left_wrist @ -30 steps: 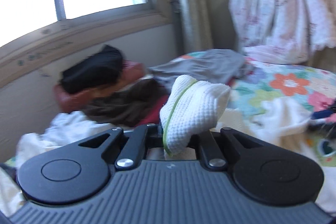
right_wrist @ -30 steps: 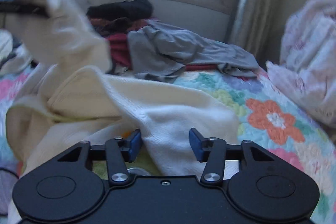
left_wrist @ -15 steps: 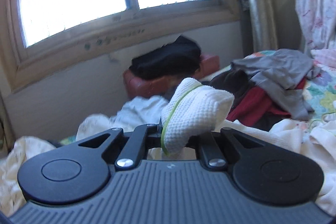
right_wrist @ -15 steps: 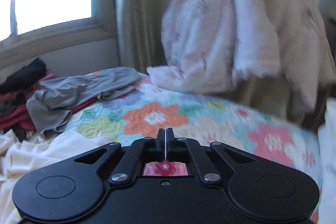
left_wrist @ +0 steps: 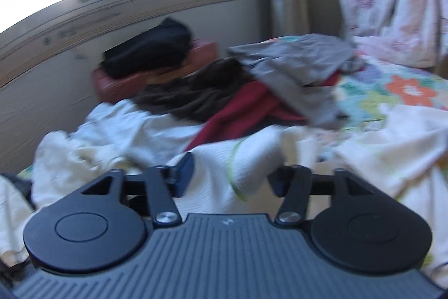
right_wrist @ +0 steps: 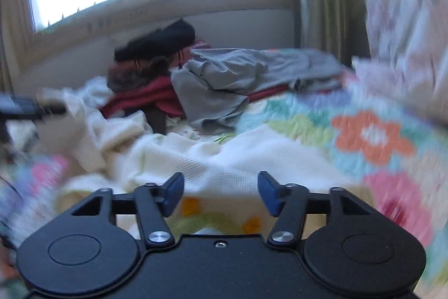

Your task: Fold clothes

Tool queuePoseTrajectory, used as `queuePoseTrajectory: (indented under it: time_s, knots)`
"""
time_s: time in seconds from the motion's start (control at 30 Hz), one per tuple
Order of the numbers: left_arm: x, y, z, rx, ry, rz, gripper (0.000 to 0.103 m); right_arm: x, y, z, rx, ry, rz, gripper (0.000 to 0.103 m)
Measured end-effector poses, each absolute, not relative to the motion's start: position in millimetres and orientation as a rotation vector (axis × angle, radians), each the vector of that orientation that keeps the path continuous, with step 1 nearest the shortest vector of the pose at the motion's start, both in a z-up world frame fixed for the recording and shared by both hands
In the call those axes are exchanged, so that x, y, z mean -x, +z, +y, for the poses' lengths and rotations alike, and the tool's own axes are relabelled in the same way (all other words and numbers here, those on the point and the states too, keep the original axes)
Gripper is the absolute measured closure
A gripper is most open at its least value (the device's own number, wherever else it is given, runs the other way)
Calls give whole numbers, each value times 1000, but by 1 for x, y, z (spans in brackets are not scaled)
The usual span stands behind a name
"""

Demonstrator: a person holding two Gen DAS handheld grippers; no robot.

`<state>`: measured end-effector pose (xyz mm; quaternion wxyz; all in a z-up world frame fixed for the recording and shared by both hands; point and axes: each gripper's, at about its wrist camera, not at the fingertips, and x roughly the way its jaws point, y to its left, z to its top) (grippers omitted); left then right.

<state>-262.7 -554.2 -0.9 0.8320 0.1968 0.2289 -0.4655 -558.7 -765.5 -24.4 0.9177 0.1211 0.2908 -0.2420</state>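
No legible text, label, brand, number or sign appears in either view; motion blur obscures fine detail.

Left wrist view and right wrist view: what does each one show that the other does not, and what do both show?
Only the left wrist view: the opening left gripper with white waffle-knit cloth with a green stripe between its jaws.
Only the right wrist view: the opening right gripper, nothing gripped, and a pink quilt flower.
Both: the crumpled grey garment, the folded black garment.

Left gripper's [left_wrist: 229,177] right fingertip: hiding behind the cream garment's [left_wrist: 252,167] fold.
Pink bedding [right_wrist: 406,27]: blurring, running past the frame's right edge beside the curtain [right_wrist: 322,4].
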Motion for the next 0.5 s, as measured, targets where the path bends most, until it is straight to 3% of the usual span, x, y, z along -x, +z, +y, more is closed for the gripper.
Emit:
queuePoseTrajectory:
  time_s: [0.13,0.3,0.33,0.37,0.4,0.5]
  knots:
    - [275,0,-569,-433,-1057,489,37,540,-36,-769,-212,-458,632,23]
    - [277,-6,-586,-442,-1072,510,34,521,-52,-761,-31,-511,662,30]
    - [277,-8,-588,-438,-1073,519,34,522,-53,-767,-58,-505,656,39]
    - [276,-10,-589,-434,-1077,527,34,524,-54,-773,-95,-497,665,75]
    - [276,-11,-590,-436,-1079,534,34,526,-54,-778,-123,-491,671,93]
    - [279,-16,-595,-454,-1106,543,34,540,-47,-788,-147,-513,650,98]
